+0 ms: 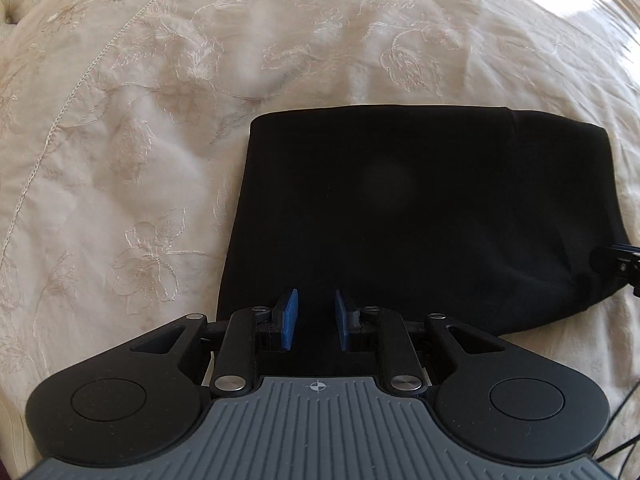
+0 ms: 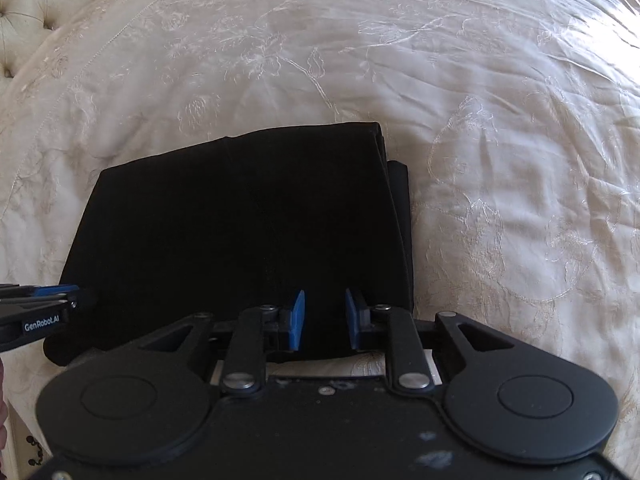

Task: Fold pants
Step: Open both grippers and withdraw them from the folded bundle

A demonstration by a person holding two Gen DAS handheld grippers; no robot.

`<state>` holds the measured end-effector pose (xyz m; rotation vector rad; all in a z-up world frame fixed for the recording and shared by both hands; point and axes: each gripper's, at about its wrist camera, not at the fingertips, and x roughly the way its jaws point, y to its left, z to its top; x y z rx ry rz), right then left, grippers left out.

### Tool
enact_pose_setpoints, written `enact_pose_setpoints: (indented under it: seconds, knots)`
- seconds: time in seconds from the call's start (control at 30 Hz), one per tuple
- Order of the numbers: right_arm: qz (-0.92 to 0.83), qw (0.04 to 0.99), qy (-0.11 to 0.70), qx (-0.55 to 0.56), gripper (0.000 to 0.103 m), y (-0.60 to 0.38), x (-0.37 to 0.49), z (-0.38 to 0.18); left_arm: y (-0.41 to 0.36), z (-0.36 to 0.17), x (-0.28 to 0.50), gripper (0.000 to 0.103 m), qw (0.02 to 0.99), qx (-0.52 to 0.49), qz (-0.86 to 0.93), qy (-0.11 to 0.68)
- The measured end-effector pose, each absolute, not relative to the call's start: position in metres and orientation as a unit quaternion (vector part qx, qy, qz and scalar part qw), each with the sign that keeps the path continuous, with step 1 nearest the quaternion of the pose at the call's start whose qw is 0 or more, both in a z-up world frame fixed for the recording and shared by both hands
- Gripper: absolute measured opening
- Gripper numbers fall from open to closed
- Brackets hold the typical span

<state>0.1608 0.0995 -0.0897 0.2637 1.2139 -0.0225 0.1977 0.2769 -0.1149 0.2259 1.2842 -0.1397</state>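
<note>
Black pants (image 1: 400, 208) lie folded into a compact rectangle on the cream bedspread (image 1: 140, 140). My left gripper (image 1: 316, 300) points steeply down over the near left part of the pants, its blue pads (image 1: 289, 316) a small gap apart, only dark cloth showing behind the gap. My right gripper (image 2: 325, 300) hangs the same way over the near right part of the pants (image 2: 240, 220), its jaws slightly apart and no cloth visibly pinched. Each gripper also shows at the other view's edge: the right gripper (image 1: 618, 260) and the left gripper (image 2: 60, 296), both at the pants' sides.
The embroidered bedspread (image 2: 500, 160) stretches out on all sides of the pants. A tufted headboard (image 2: 36, 8) stands at the far left. The pants' layered fold edges (image 2: 396, 200) show on the right side. A thin cable (image 1: 628, 420) runs at the near right.
</note>
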Motion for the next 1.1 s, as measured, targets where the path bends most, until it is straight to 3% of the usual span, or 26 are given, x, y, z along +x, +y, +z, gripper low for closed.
enact_pose_setpoints:
  seconds: [0.07, 0.57, 1.1]
  knots:
    - [-0.004, 0.818, 0.562, 0.121, 0.027, 0.101, 0.161, -0.082, 0.278, -0.112, 0.198, 0.02, 0.794, 0.102, -0.065, 0.596]
    - [-0.008, 0.855, 0.504, 0.121, 0.029, 0.105, 0.117, -0.009, 0.277, -0.053, 0.162, 0.021, 0.825, 0.074, -0.026, 0.56]
    - [0.001, 0.853, 0.511, 0.102, 0.036, 0.11, 0.053, 0.022, 0.252, -0.008, 0.079, 0.028, 0.847, 0.077, 0.001, 0.527]
